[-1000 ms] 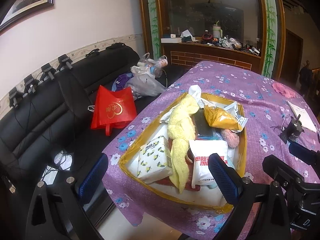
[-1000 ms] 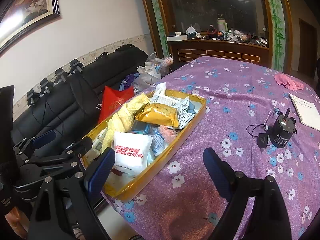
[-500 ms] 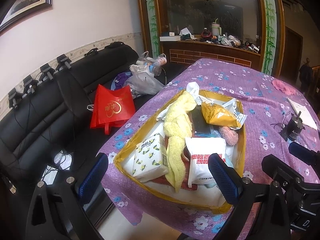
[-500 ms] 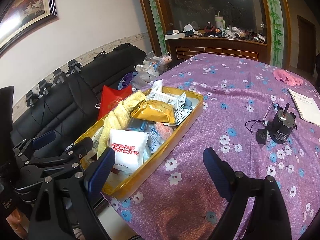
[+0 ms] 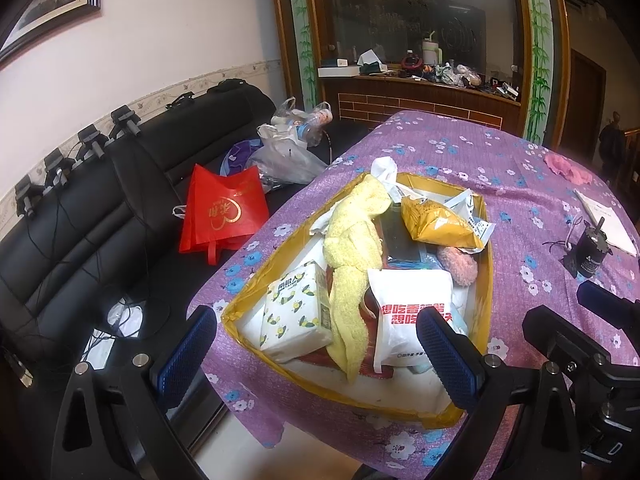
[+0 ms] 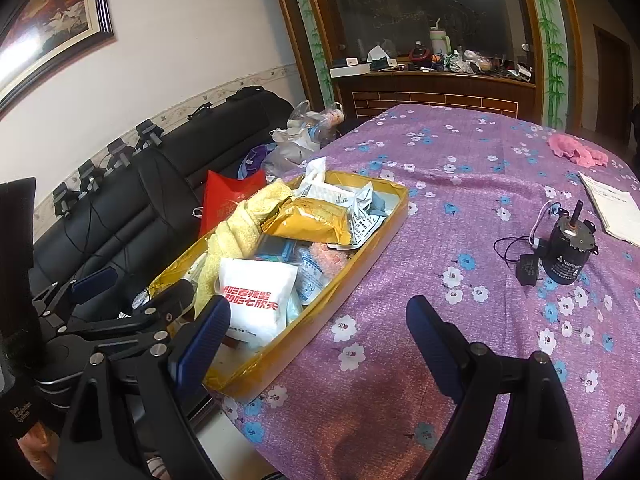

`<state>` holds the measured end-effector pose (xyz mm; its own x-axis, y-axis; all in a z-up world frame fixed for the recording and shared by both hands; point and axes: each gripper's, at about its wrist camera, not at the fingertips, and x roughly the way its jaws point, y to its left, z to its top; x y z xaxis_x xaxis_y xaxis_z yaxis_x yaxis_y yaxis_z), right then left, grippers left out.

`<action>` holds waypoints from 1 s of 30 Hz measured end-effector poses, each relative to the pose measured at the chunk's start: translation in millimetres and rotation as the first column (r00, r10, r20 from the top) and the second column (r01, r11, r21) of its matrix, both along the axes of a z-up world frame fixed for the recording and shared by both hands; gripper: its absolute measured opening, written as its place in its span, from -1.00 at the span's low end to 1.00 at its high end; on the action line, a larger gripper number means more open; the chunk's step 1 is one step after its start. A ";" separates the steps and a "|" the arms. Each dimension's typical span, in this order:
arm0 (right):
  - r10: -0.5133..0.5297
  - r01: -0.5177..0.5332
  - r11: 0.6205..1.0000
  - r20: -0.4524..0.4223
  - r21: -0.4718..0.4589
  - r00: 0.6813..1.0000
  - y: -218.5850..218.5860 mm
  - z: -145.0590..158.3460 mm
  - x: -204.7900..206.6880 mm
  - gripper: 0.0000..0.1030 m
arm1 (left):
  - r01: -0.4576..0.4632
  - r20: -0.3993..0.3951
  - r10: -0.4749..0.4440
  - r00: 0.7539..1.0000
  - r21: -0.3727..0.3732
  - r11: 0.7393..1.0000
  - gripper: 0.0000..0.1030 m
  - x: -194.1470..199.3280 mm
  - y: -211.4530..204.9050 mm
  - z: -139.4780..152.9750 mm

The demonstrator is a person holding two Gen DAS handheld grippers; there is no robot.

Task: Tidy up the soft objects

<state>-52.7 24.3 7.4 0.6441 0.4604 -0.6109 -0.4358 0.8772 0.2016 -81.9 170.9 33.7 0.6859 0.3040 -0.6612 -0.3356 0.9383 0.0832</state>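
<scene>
A shallow golden box (image 5: pixel 276 256) (image 6: pixel 352 276) sits at the near left corner of the purple flowered table. In it lie a yellow towel (image 5: pixel 352 240) (image 6: pixel 240 228), a lemon-print tissue pack (image 5: pixel 296 312), a white snack bag with red lettering (image 5: pixel 408 300) (image 6: pixel 256 296), an orange bag (image 5: pixel 432 224) (image 6: pixel 312 220), a pink fluffy item (image 5: pixel 458 266) (image 6: pixel 332 258) and several packets. My left gripper (image 5: pixel 316 360) hangs open just short of the box's near end, holding nothing. My right gripper (image 6: pixel 316 344) is open and empty over the tablecloth beside the box's right wall.
A black motor with wires (image 6: pixel 568 248) (image 5: pixel 590 252) stands to the right of the box, with a paper booklet (image 6: pixel 616 208) and a pink cloth (image 6: pixel 576 150) beyond it. A black sofa (image 5: pixel 80 220) with a red bag (image 5: pixel 224 212) and plastic bags borders the table's left side.
The left wrist view has drifted only slightly. Both grippers stay open, and nothing in the box has moved.
</scene>
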 end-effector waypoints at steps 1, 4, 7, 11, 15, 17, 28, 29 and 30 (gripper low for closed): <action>0.000 0.000 1.000 -0.002 0.000 1.000 0.3 0.0 0.8 0.73 | 0.000 0.001 0.000 1.000 0.004 1.000 0.97 0.2 -0.4 0.3; 0.001 -0.001 1.000 -0.005 -0.003 1.000 2.2 -0.6 1.2 0.73 | -0.001 -0.001 0.001 1.000 0.000 1.000 0.96 0.1 0.7 -1.2; 0.003 -0.003 1.000 -0.005 -0.004 1.000 3.1 -0.8 0.9 0.73 | -0.004 -0.001 0.004 1.000 -0.004 1.000 0.97 -1.0 3.4 -2.2; 0.004 -0.004 1.000 -0.004 -0.009 1.000 4.9 -1.2 0.5 0.73 | -0.006 0.000 0.006 1.000 -0.004 1.000 0.97 -2.2 4.8 -2.3; 0.003 -0.003 1.000 -0.004 -0.011 1.000 6.0 -1.4 0.6 0.73 | -0.001 -0.002 0.001 1.000 -0.002 1.000 0.97 -2.6 4.5 -2.8; 0.002 -0.002 1.000 -0.004 -0.011 1.000 6.0 -1.3 0.7 0.73 | -0.001 -0.004 0.001 1.000 0.000 1.000 0.97 -2.6 5.5 -3.5; -0.008 0.008 1.000 0.003 -0.016 1.000 6.8 -1.5 1.7 0.73 | -0.008 -0.007 0.008 1.000 -0.003 1.000 0.97 -0.4 7.8 -5.4; -0.008 0.008 1.000 0.002 -0.017 1.000 6.9 -1.5 1.8 0.73 | -0.009 -0.007 0.009 1.000 -0.003 1.000 0.97 -0.1 8.2 -5.6; -0.007 0.007 1.000 0.003 -0.017 1.000 7.0 -1.5 1.9 0.73 | -0.008 -0.007 0.008 1.000 -0.002 1.000 0.97 0.0 8.3 -5.6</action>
<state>-50.8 31.4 5.8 0.6489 0.4456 -0.6167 -0.4302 0.8834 0.1856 -81.9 179.2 28.1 0.6788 0.3081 -0.6666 -0.3424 0.9358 0.0840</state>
